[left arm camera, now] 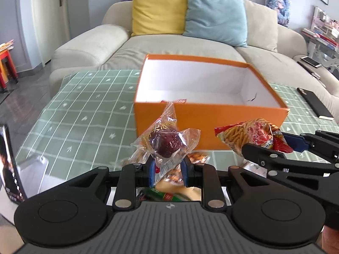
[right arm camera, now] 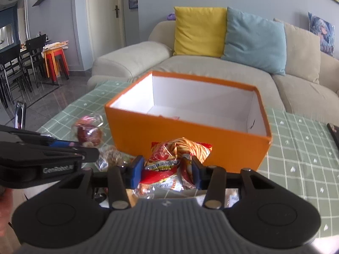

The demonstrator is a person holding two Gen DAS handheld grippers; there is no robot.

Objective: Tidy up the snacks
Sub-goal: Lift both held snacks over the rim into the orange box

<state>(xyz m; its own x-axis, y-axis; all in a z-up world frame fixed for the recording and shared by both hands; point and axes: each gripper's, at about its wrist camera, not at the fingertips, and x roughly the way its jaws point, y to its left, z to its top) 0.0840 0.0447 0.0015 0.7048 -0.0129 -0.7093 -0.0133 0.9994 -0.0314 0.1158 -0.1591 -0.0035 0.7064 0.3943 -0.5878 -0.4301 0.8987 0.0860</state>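
The left gripper [left arm camera: 168,169] is pinching a clear-wrapped dark red snack [left arm camera: 167,144] and the right gripper [right arm camera: 167,169] is clamping a red snack bag [right arm camera: 180,154], both near the orange box [right arm camera: 190,131] on the table.

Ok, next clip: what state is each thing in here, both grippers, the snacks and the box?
left gripper: shut on the clear-wrapped red date, held up off the table.
clear-wrapped red date: gripped by its wrapper, short of the box.
right gripper: shut on the red snack-stick bag.
red snack-stick bag: crumpled, gripped, held before the box.
orange box: open, lidless, a bit of a packet showing inside.
loose snacks: lying on the green tablecloth.
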